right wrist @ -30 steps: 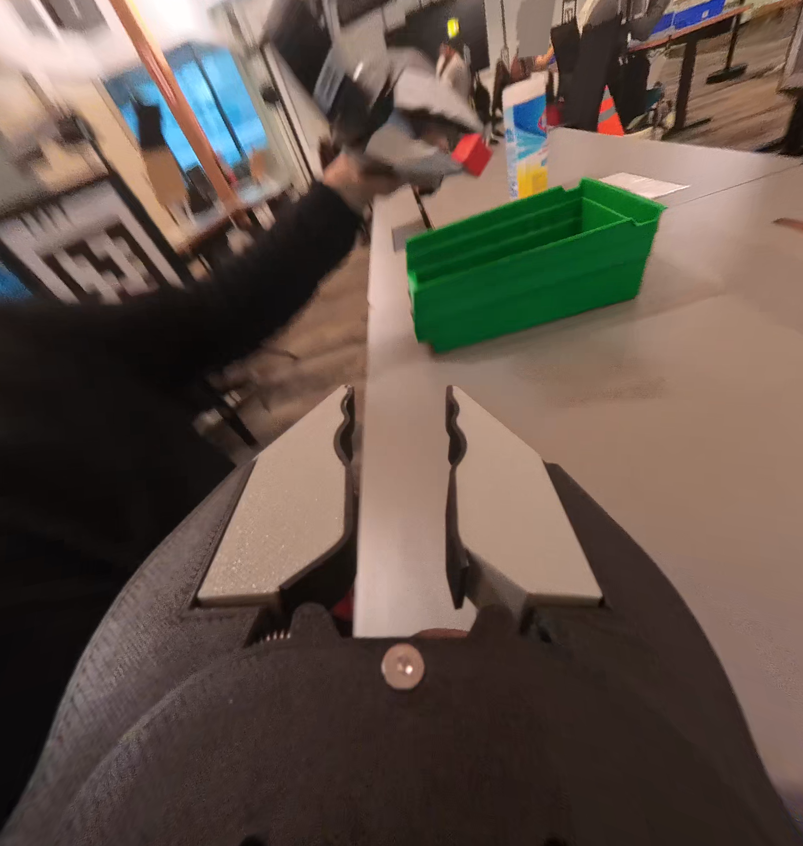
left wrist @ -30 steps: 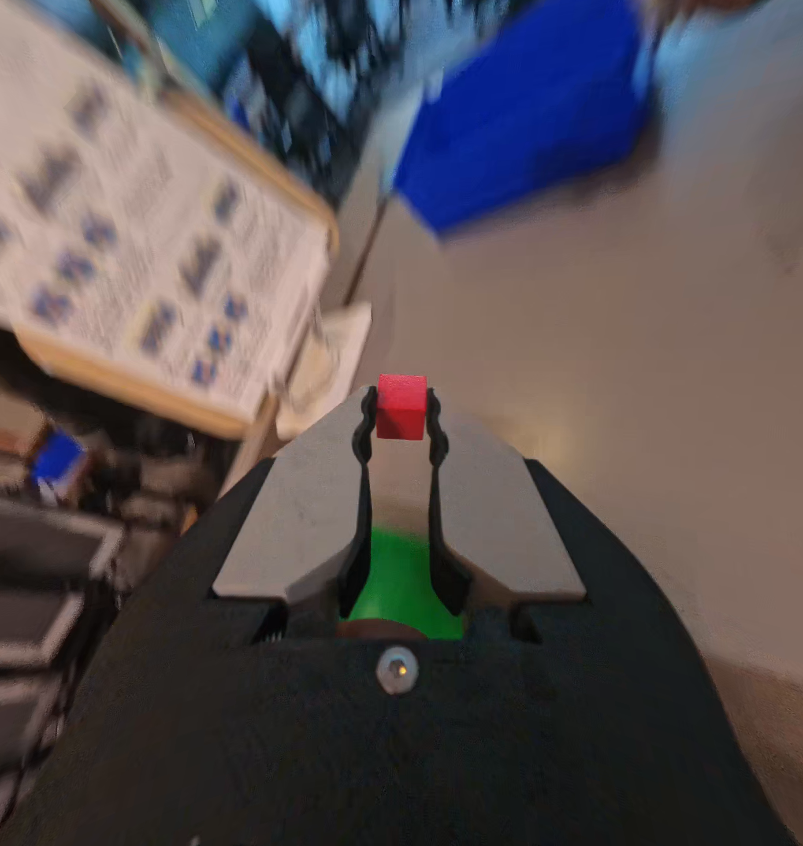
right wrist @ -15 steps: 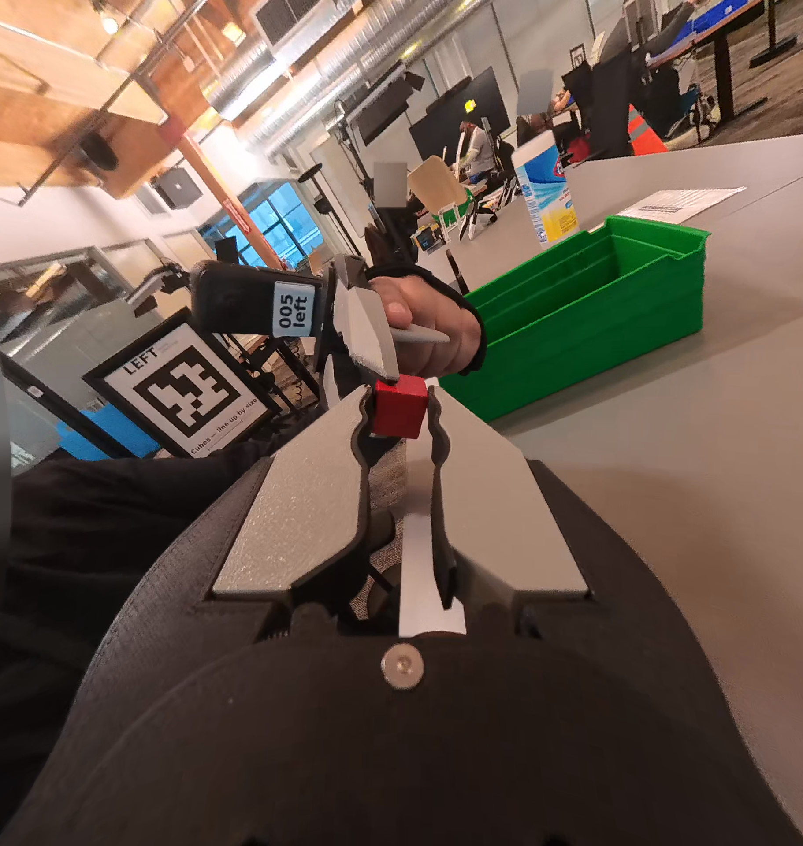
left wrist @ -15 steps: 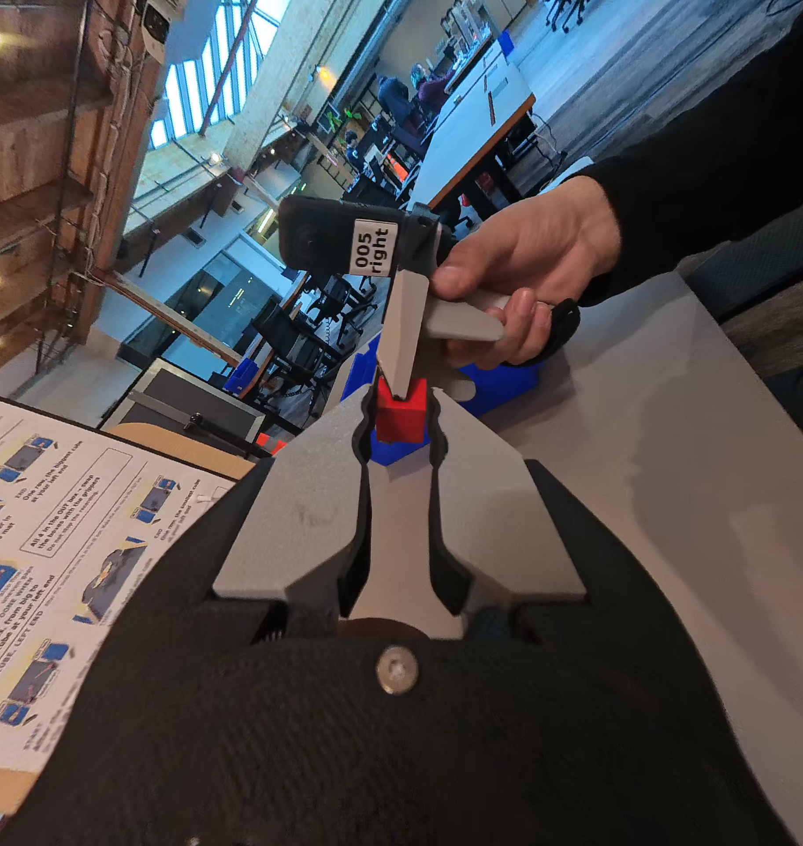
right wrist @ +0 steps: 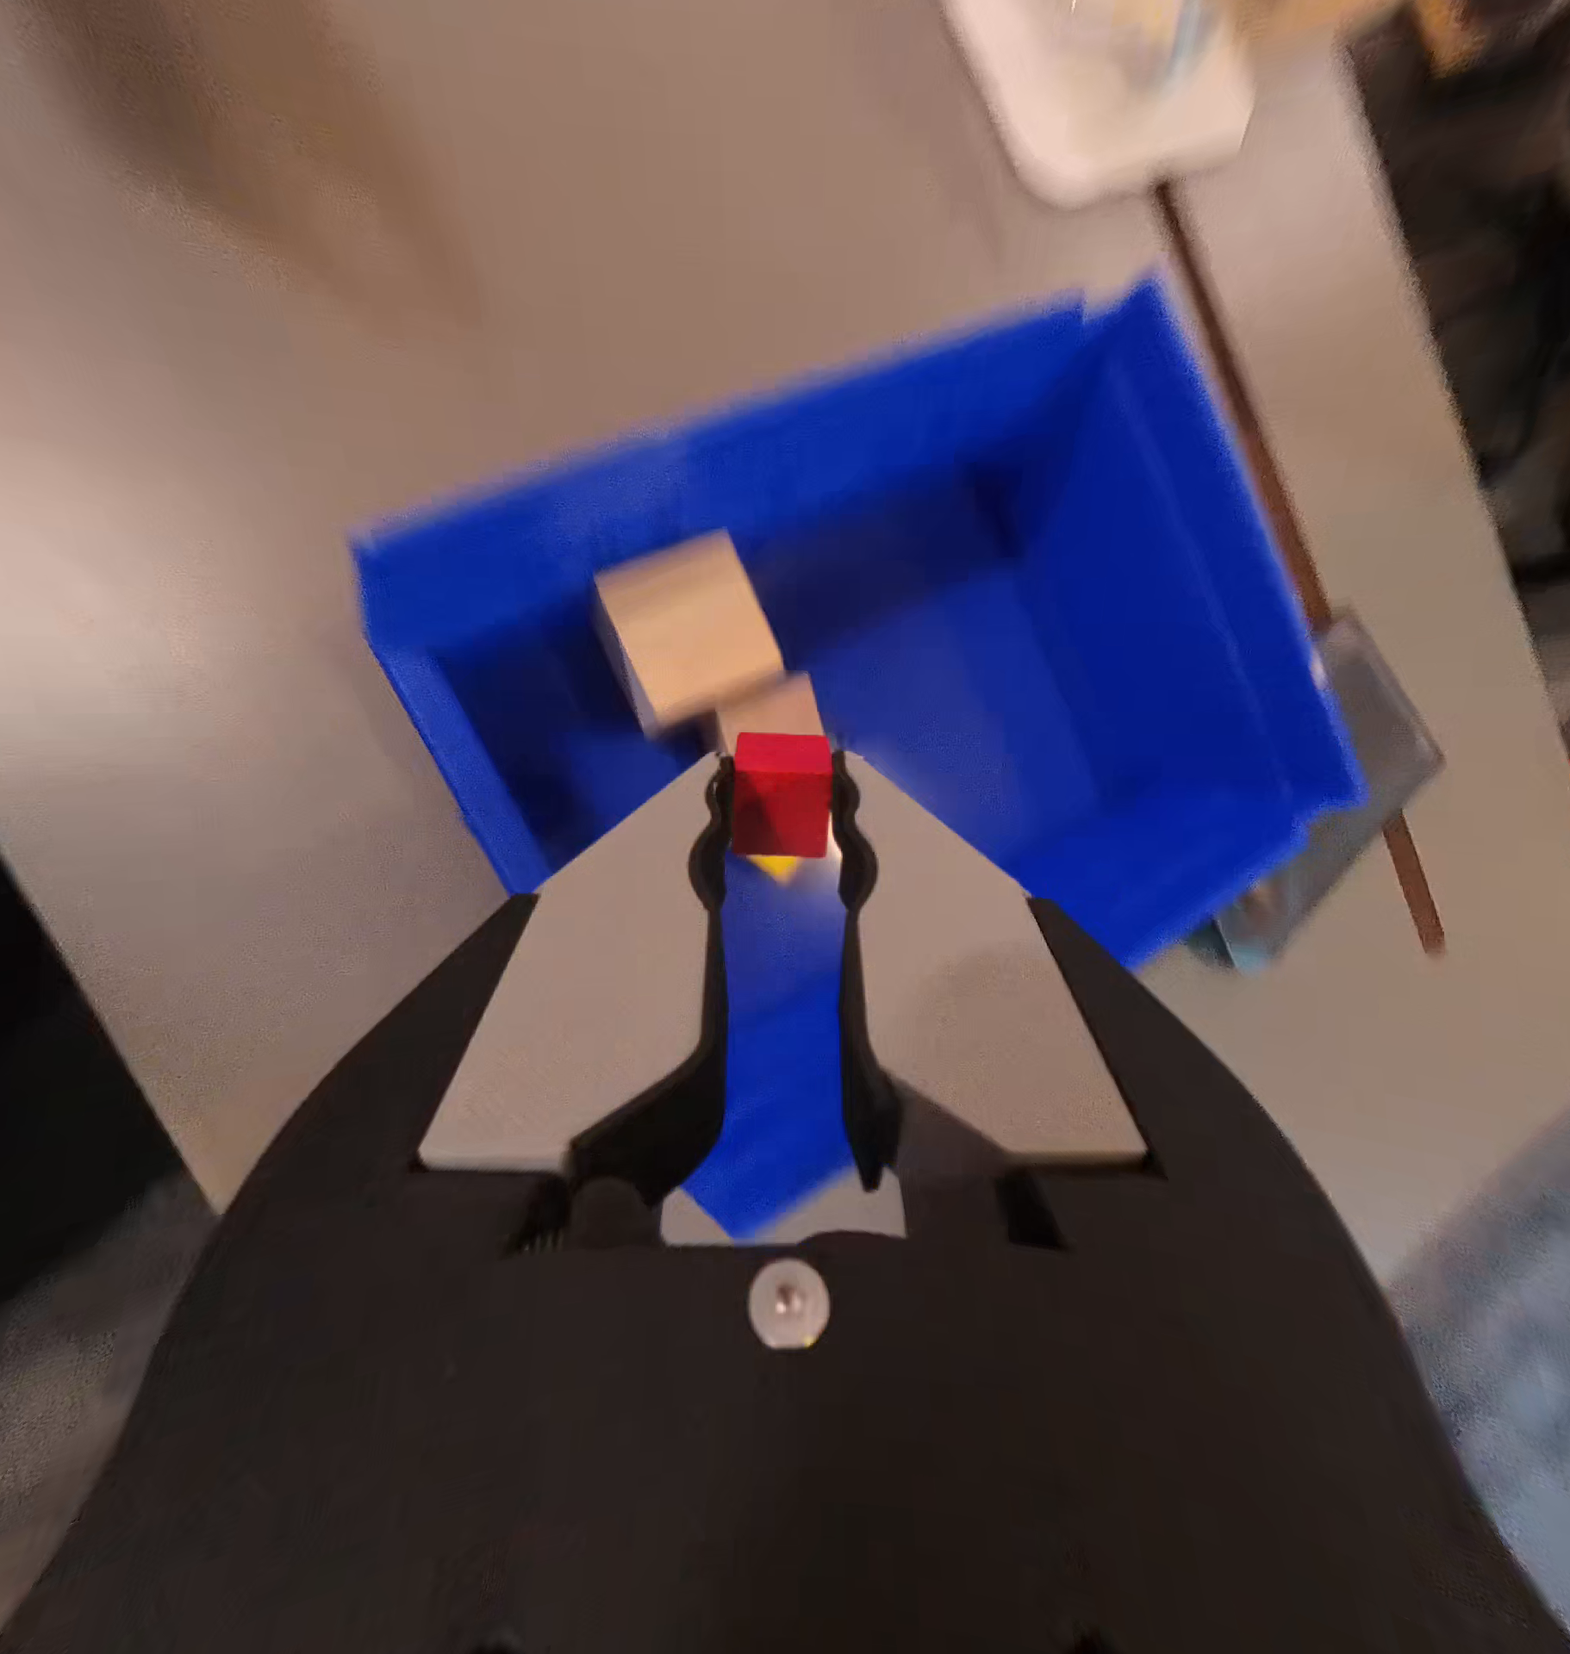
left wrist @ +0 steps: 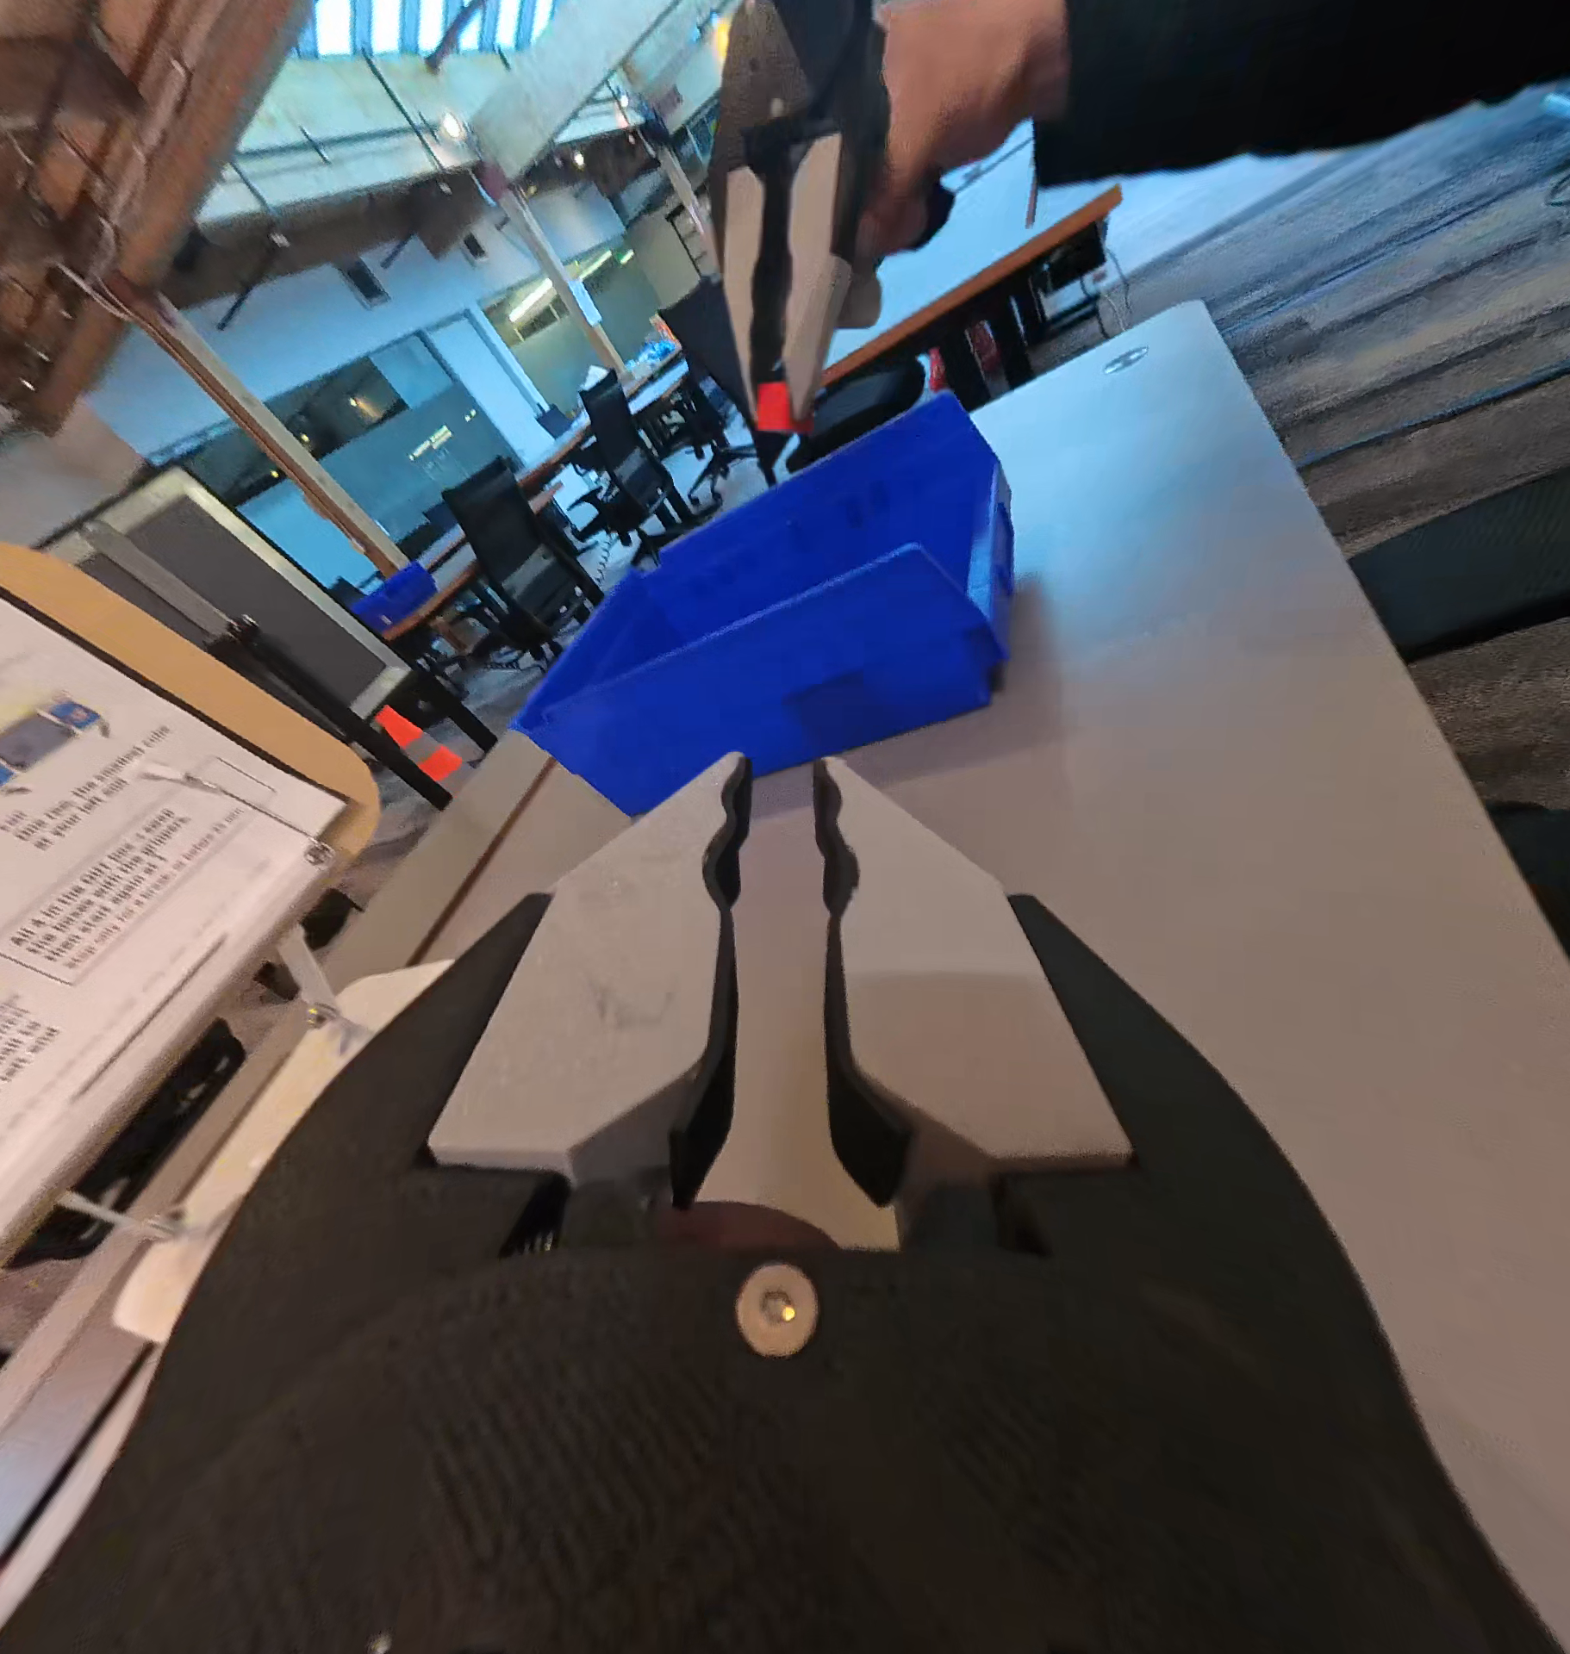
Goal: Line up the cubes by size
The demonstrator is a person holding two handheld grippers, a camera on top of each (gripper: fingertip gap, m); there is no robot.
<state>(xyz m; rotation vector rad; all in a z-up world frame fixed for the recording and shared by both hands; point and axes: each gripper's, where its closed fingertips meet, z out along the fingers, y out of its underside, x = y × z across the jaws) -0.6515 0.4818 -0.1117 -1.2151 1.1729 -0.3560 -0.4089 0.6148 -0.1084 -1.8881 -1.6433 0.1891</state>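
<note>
My right gripper (right wrist: 780, 771) is shut on a small red cube (right wrist: 780, 792) and holds it above the open blue bin (right wrist: 1166, 626). Inside the bin lie a large pale wooden cube (right wrist: 687, 618), a smaller wooden cube (right wrist: 777, 711) touching it, and a bit of something yellow (right wrist: 777, 866) just under the red cube. In the left wrist view the right gripper (left wrist: 777, 416) points down over the bin (left wrist: 763, 680) with the red cube (left wrist: 772, 419) at its tips. My left gripper (left wrist: 780, 788) is empty, its jaws a narrow gap apart, low over the grey table (left wrist: 1211, 895) just short of the bin.
A printed instruction board (left wrist: 92, 895) on a wooden stand is at the left. The table's right edge (left wrist: 1354, 573) drops to carpet. A person's hand and dark sleeve (left wrist: 1122, 80) reach in from the upper right. A blurred white object (right wrist: 1122, 98) lies beyond the bin.
The red cube has passed from my left gripper to my right one. The right gripper has carried it up and over the blue bin. The left gripper has let go and dropped towards the table.
</note>
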